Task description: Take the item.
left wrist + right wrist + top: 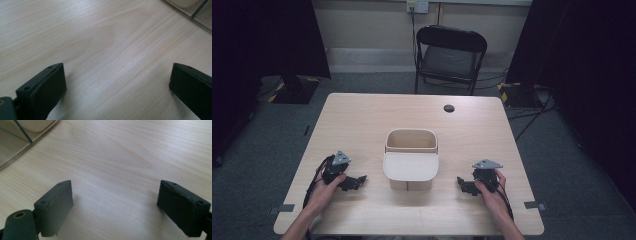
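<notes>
My left hand (323, 192) and right hand (492, 192) come in over the near edge of the desk (362, 125), each one holding a gripper low on the pale wood. My left gripper (357, 181) sits near the left side with its jaws pointing in toward the middle; in the left gripper view (117, 82) the jaws stand spread wide with only bare wood grain between them, pinching nothing. My right gripper (460, 184) mirrors it on the right side, jaws pointing inward too, and in the right gripper view (115, 200) they are likewise spread wide over bare wood. Between the two grippers, well apart from both, stands a beige bin (411, 159), open at the top, with a rounded flap hanging down its near face. A corner of it shows at the upper edge of each gripper view. Farther back, a dark round hole (449, 108) sits in the desk near its far edge. Beyond the desk, a black folding chair (448, 55) stands on the grey floor (272, 130) against the wall.
</notes>
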Demonstrator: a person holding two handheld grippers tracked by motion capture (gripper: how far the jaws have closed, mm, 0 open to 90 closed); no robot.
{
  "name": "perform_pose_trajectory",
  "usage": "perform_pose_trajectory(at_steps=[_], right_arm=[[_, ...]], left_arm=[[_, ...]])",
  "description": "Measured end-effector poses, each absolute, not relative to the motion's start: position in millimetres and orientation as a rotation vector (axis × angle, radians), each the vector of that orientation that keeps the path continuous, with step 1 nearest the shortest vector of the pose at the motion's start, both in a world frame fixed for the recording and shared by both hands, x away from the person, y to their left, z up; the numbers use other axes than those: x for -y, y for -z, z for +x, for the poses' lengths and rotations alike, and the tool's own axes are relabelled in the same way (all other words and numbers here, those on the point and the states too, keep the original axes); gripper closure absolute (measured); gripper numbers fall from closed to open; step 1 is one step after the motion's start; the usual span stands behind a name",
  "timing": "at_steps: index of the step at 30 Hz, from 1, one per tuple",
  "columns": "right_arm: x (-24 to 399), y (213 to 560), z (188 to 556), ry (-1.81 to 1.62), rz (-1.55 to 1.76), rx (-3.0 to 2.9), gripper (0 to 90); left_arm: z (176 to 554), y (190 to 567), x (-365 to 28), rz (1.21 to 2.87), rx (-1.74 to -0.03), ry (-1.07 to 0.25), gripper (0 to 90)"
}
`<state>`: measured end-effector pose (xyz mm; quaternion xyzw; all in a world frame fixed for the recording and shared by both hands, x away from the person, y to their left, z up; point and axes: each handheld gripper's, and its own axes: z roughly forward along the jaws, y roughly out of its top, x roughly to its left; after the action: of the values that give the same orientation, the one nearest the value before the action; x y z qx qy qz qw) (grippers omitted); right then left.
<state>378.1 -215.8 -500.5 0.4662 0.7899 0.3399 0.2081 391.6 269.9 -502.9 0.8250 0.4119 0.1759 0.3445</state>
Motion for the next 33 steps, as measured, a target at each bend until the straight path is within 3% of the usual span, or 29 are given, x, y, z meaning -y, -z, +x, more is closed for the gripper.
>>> perform_pose_trajectory(at_steps=[33], right_arm=[[213, 485, 370, -1.115, 1.269, -2.200, 14.9]], left_arm=[[392, 503, -270, 2.145, -1.070, -0.457, 0.3]])
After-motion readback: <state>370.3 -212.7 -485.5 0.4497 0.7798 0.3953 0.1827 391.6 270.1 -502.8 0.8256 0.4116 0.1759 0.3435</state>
